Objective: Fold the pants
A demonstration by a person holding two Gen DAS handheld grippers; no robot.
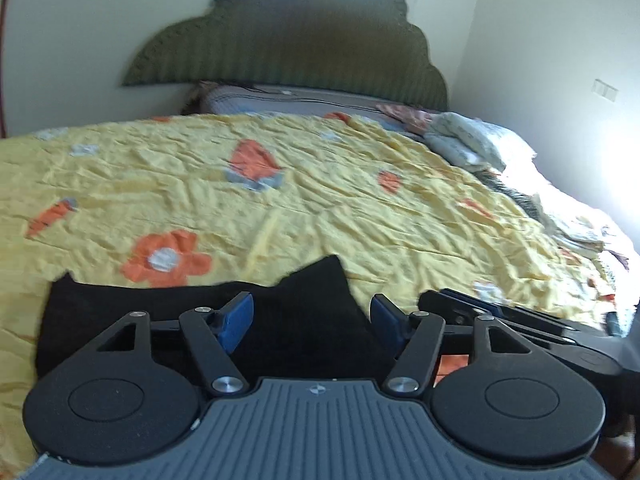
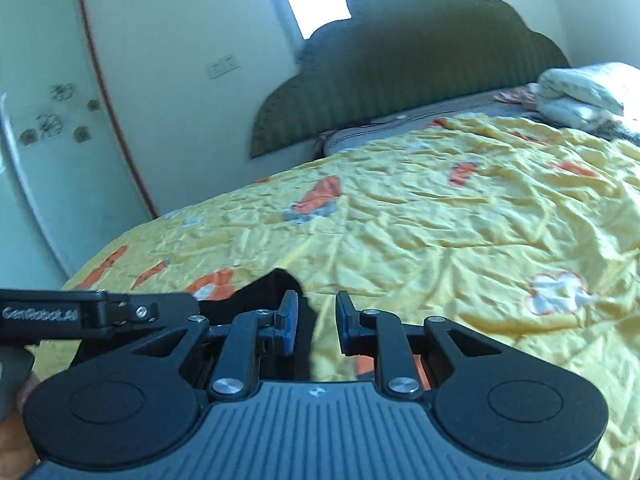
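Observation:
Black pants [image 1: 200, 312] lie flat on a yellow flowered bedspread [image 1: 320, 184], at the near edge of the bed. My left gripper [image 1: 312, 320] is open, just above the pants, with nothing between its blue pads. My right gripper [image 2: 316, 324] is open over the right edge of the pants [image 2: 276, 284], also empty. The right gripper shows in the left wrist view [image 1: 500, 316], close beside the left one. The left gripper shows in the right wrist view [image 2: 96, 316] at the left edge.
A green scalloped headboard [image 1: 288, 48] stands at the far end of the bed. Folded white bedding [image 1: 472, 140] and more cloth lie along the bed's right side. A pale wardrobe door [image 2: 48, 152] stands left of the bed.

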